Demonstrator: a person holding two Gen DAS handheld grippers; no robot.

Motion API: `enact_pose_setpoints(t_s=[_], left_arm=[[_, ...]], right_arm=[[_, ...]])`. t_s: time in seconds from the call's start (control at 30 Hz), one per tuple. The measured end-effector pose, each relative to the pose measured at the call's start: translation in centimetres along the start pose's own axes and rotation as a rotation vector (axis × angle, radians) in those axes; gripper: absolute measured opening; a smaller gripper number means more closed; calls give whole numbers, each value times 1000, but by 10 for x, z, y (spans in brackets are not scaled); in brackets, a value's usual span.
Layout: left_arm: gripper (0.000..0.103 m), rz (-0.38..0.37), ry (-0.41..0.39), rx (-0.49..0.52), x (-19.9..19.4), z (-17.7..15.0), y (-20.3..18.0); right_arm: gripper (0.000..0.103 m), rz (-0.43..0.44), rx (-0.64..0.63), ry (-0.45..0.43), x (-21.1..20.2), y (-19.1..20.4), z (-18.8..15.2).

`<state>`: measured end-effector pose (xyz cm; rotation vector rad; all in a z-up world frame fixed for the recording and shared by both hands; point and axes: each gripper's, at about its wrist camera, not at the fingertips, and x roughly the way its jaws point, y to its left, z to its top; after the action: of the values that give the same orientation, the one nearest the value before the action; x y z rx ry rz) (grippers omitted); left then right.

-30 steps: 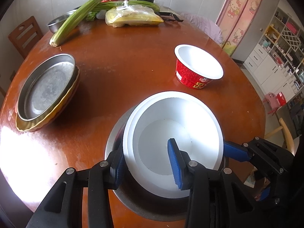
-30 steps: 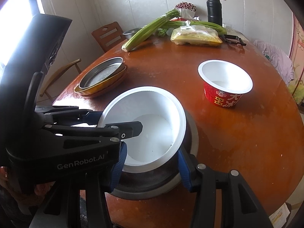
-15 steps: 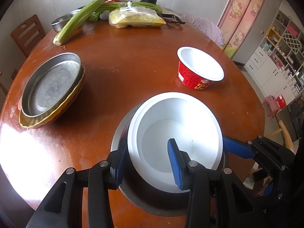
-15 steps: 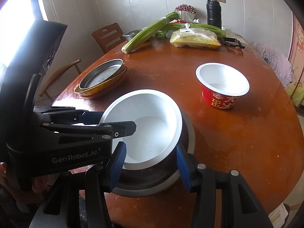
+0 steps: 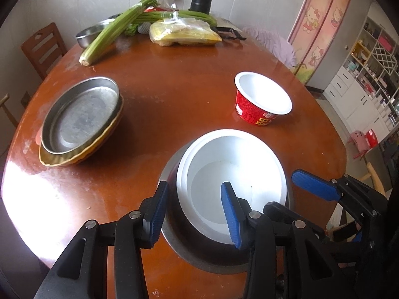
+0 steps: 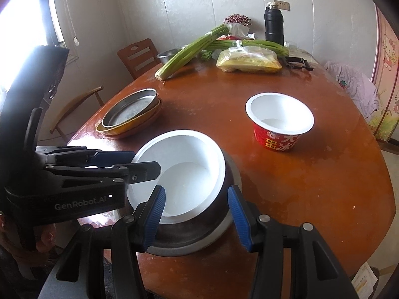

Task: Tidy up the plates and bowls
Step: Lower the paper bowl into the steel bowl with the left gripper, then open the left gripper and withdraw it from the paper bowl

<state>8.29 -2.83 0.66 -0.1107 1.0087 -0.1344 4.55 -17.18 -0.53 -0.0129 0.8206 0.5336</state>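
**Two claws straddle the nested bowls**

The left gripper [image 5: 194, 214] is spread wide, one blue pad inside the white foam bowl [image 5: 232, 174], one outside the round steel basin [image 5: 199, 256] holding it. The right gripper [image 6: 197, 214] gapes likewise across both rims. Beyond them on the brown round table [image 5: 174, 84] stand a red paper cup [image 5: 261, 99] and stacked metal plates [image 5: 79, 117].
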Motion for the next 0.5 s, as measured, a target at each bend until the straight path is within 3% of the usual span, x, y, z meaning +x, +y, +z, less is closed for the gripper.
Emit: enact_pose_setpoints(t_s=[0.5], left_arm=[[47,14,-56,31,-14,12,-8]], right_arm=[[52,-31,64,-75,-17,-18,5]])
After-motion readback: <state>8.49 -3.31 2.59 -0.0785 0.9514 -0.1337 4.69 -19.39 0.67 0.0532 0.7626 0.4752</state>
